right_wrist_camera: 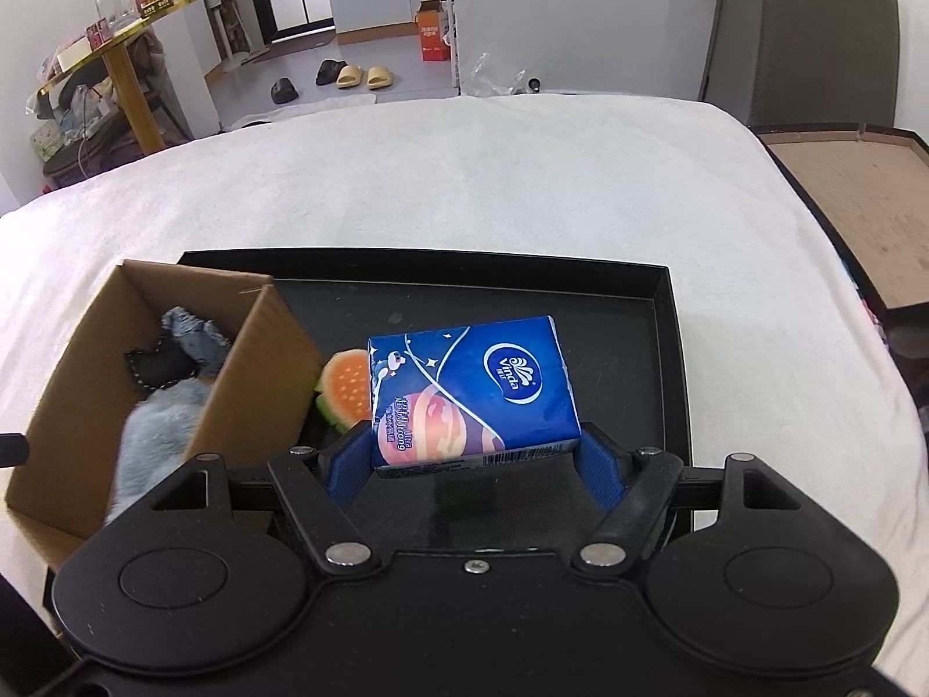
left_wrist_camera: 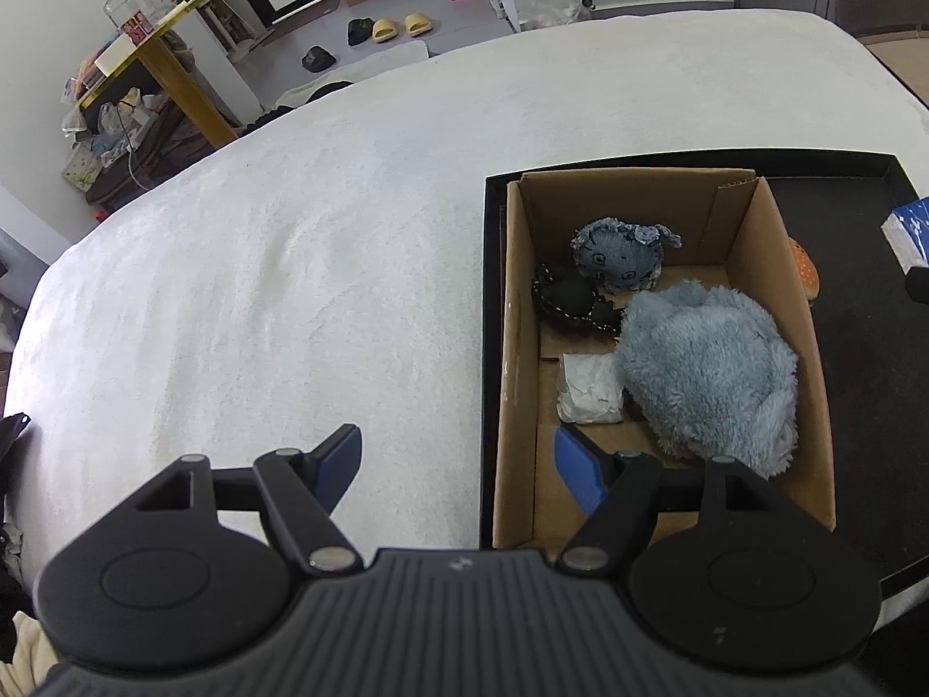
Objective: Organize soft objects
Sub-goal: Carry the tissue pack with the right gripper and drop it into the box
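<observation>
My right gripper (right_wrist_camera: 473,447) is shut on a blue tissue pack (right_wrist_camera: 473,386), lifted above a black tray (right_wrist_camera: 668,348); the pack also peeks in at the left wrist view's right edge (left_wrist_camera: 908,232). Beneath it on the tray lies an orange watermelon-slice toy (right_wrist_camera: 348,386). A cardboard box (left_wrist_camera: 517,348) in the tray's left part holds a fluffy blue plush (left_wrist_camera: 708,372), a denim plush (left_wrist_camera: 621,255), a black stitched plush (left_wrist_camera: 572,299) and crumpled white paper (left_wrist_camera: 589,389). My left gripper (left_wrist_camera: 458,453) hangs open over the box's left wall, with nothing between its fingers.
The tray rests on a bed under a white blanket (left_wrist_camera: 290,290). A flat brown-bottomed box lid (right_wrist_camera: 859,203) lies at the bed's right edge. Beyond the bed, slippers (right_wrist_camera: 354,75) sit on the floor and a cluttered yellow shelf (left_wrist_camera: 145,46) stands at the left.
</observation>
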A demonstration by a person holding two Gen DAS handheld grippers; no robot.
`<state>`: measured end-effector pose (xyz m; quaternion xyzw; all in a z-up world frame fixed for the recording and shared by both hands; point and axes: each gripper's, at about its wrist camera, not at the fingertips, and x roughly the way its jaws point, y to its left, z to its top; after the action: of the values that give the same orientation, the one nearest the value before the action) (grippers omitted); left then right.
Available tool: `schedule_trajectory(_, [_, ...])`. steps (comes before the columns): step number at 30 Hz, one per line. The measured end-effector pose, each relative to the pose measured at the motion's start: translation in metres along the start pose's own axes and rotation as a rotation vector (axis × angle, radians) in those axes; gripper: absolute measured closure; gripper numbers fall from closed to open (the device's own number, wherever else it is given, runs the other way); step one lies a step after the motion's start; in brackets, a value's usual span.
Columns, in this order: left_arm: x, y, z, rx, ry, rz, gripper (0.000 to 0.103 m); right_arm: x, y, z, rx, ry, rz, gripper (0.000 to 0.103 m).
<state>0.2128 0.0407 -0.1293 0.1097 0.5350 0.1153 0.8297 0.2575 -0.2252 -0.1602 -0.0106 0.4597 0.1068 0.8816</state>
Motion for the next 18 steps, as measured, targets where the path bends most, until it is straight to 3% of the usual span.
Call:
schedule_trajectory(9, [0.000,0.008,-0.004,-0.022,-0.015,-0.045,0.031,-0.023,0.026,0.002,-0.005,-0.005,0.004,0.032])
schedule_trajectory(18, [0.009,0.016,-0.007,-0.042,0.021,-0.120,0.035,-0.036,0.059,0.008,-0.028,-0.017,0.028,0.031])
